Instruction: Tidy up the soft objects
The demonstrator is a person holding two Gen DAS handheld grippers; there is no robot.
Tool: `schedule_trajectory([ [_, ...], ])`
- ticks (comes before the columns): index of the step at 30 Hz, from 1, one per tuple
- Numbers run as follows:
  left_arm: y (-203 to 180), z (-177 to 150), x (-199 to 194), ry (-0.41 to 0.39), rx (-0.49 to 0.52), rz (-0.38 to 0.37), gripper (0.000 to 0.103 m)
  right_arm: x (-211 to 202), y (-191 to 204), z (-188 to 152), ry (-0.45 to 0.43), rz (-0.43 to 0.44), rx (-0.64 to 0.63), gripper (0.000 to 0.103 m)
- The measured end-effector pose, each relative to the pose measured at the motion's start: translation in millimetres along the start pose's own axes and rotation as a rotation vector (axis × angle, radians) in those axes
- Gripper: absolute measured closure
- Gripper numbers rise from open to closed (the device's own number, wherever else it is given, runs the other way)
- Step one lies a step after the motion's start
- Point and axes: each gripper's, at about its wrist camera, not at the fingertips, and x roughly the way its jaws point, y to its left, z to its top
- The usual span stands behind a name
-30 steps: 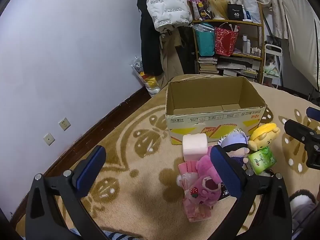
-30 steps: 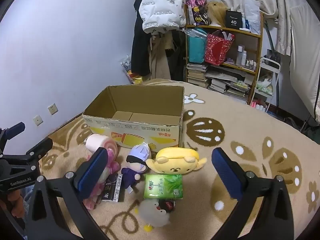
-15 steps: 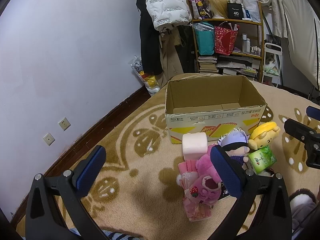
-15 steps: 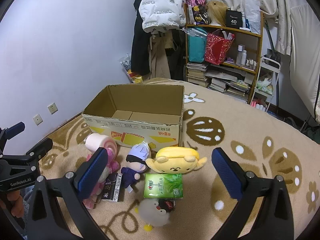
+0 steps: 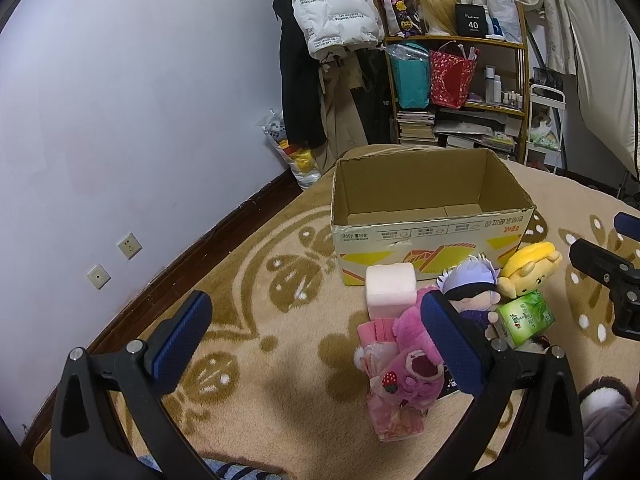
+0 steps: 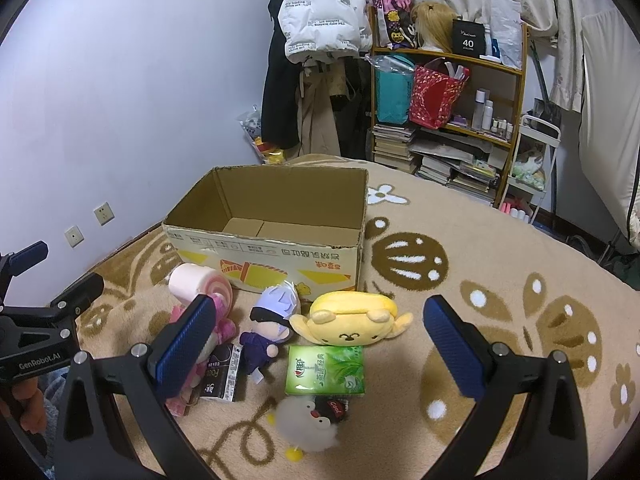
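"GenRobot.AI" marks the left claw (image 6: 24, 276); "40" the black shelf box (image 6: 467, 39).

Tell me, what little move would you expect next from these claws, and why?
Probably the right claw dips toward the yellow plush directly ahead of it. Both claws are open and hold nothing, the cardboard box looks empty, and all the toys lie on the rug in front of it.

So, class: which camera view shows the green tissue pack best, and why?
The right wrist view: the green tissue pack lies flat, its whole printed face unobstructed between the open fingers. In the left wrist view the pack sits at the far right, seen at an angle, partly behind the gripper's finger.
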Motion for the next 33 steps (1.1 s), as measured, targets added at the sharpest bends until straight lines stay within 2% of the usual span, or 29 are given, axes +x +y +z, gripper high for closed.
schedule_trajectory([
  [33, -0.7, -1.0, 3.1, 0.004, 0.0, -0.003, 0.0, 0.4, 0.3, -2.5, 0.006, -0.004, -0.006, 0.0],
])
